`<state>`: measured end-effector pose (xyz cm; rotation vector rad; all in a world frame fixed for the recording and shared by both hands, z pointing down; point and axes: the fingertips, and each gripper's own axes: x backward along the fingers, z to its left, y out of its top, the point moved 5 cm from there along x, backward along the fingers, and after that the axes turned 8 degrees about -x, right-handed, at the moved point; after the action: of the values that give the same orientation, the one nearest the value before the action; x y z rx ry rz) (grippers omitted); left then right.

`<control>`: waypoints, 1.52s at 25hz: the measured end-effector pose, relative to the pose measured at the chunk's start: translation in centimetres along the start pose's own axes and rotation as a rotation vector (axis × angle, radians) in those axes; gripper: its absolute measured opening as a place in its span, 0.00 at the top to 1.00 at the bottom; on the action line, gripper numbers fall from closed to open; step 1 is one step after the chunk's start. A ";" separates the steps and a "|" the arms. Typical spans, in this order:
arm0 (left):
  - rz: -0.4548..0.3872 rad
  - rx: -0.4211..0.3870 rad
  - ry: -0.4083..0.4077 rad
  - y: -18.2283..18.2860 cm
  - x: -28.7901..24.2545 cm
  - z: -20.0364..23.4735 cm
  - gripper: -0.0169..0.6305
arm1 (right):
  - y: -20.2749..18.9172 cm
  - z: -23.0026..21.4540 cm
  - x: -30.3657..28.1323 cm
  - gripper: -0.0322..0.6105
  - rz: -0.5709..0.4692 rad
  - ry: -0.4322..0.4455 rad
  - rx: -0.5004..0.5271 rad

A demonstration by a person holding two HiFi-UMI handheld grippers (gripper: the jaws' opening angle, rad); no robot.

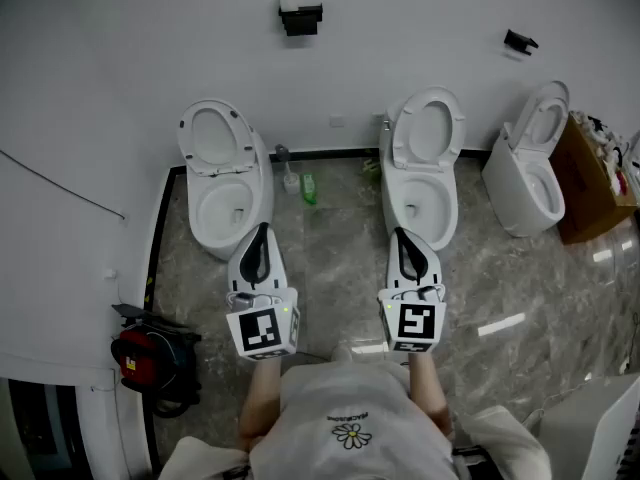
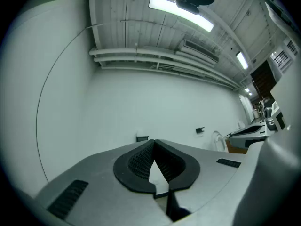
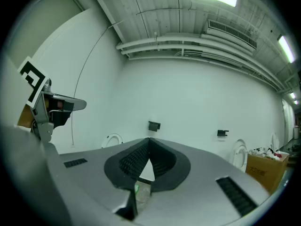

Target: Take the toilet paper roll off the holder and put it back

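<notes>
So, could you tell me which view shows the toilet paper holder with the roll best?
The head view: the holder is clearest there, with the white roll on top. The left gripper view and right gripper view show it only as a small dark box; no roll discernible.

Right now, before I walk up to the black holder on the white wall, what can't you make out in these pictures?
Black wall holder: too small in all three views; the white bit on top may be the toilet paper roll, its seating is unreadable.
Second small black wall fitting: too small to identify.
Brown cardboard box: contents cut off by the head view's right edge.
Red-and-black device on the floor: too dark to identify.
</notes>
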<state>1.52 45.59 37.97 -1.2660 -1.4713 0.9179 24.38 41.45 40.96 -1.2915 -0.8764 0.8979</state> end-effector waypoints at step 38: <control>-0.009 0.004 0.058 -3.4 -13.4 5.3 0.95 | -2.1 -3.2 -10.2 0.94 0.025 0.048 -0.010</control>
<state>-4.42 32.04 37.34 -1.2720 -1.4287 0.8709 23.31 30.67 42.43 -1.3303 -0.8297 0.8791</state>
